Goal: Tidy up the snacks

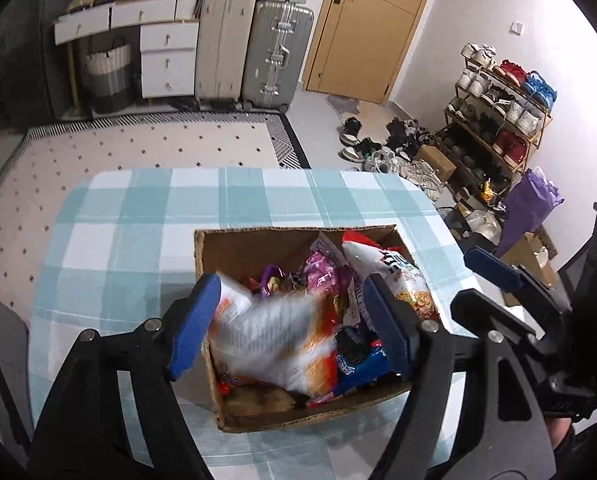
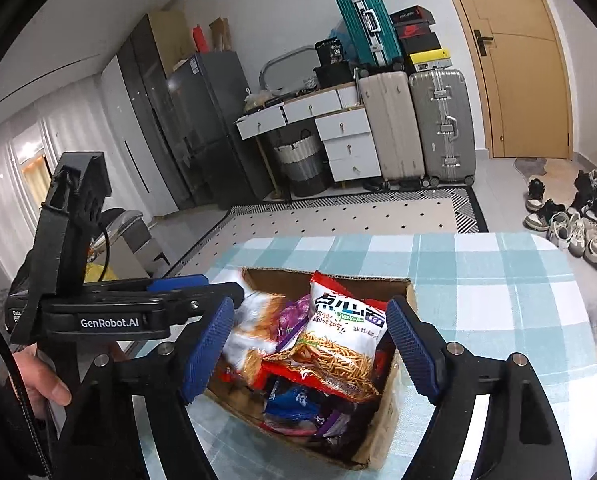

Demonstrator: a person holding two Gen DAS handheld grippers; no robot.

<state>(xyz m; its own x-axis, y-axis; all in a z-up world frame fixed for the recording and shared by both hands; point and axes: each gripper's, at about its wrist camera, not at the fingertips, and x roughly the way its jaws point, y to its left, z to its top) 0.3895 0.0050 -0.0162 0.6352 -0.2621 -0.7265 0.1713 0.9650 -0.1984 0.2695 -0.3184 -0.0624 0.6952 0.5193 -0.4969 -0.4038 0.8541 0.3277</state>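
A cardboard box (image 1: 202, 256) full of snack bags sits on the checked tablecloth; it also shows in the right wrist view (image 2: 402, 284). My left gripper (image 1: 290, 320) is open above the box, and a blurred white and orange snack bag (image 1: 266, 340) lies between its fingers, seemingly falling free. My right gripper (image 2: 310, 348) is open and empty over the box, above a red and white noodle snack bag (image 2: 338, 340). A blue bag (image 1: 354, 368) and a purple bag (image 1: 322, 276) lie in the box. The right gripper shows in the left view (image 1: 498, 280).
The table (image 1: 138, 220) has a blue and white checked cloth. Beyond it are a patterned rug (image 1: 138, 148), suitcases (image 1: 254, 52), white drawers (image 1: 166, 60), a door (image 1: 370, 24), and a shoe rack (image 1: 498, 112) with loose shoes on the floor.
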